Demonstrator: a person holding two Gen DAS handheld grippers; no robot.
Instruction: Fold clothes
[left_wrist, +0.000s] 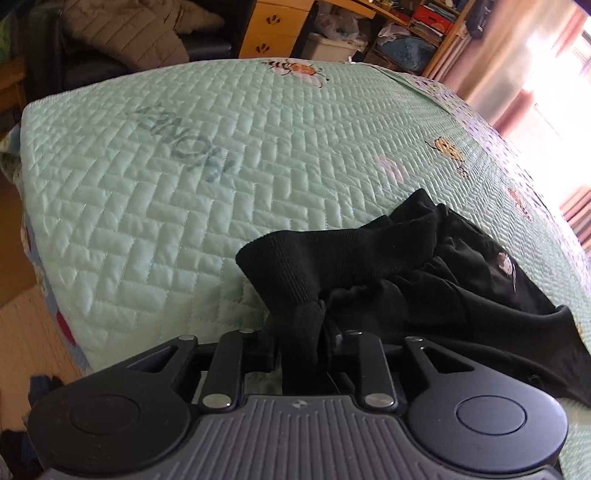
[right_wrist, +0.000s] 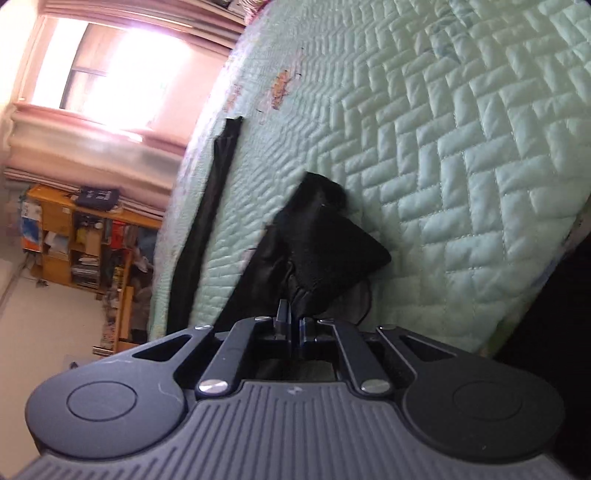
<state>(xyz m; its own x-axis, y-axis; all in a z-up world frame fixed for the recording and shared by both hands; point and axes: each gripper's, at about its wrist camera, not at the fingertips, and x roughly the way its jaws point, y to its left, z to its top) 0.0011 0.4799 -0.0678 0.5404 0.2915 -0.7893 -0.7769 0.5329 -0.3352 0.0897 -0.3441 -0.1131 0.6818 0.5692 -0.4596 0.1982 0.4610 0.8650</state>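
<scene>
1. Cloth comes first: my left fingers (left_wrist: 303, 343) stand a little apart with a ribbed black band of the garment (left_wrist: 424, 280) bunched between them. Whether they press it I cannot tell.
2. My right fingers (right_wrist: 293, 323) are nearly closed, pinching a thin edge of the same garment (right_wrist: 325, 251), which rises from them in a dark fold.
3. Just beyond my left fingers the ribbed cuff (left_wrist: 291, 266) spreads out over the quilt (left_wrist: 166, 206). The rest of the garment lies crumpled to the right of it on the bed, with a small pale mark (left_wrist: 504, 262) on the black cloth.
4. In the right view a long black strip (right_wrist: 207, 221) lies flat on the quilt near the bed's edge, apart from the bunch I hold. I cannot tell if it belongs to the same piece.
5. Further out, the mint quilt is stitched in a herringbone pattern, with faded blue lettering (left_wrist: 188, 147) and a printed bee (left_wrist: 295, 70) near the far edge.
6. Past the bed, the left view shows a quilted jacket (left_wrist: 122, 33) on a dark chair, yellow drawers (left_wrist: 269, 29) and cluttered shelves (left_wrist: 417, 33).
7. Farthest off, the right view shows a bright window (right_wrist: 110, 66) with pink curtains and a wooden shelf (right_wrist: 74, 240) crowded with things.
</scene>
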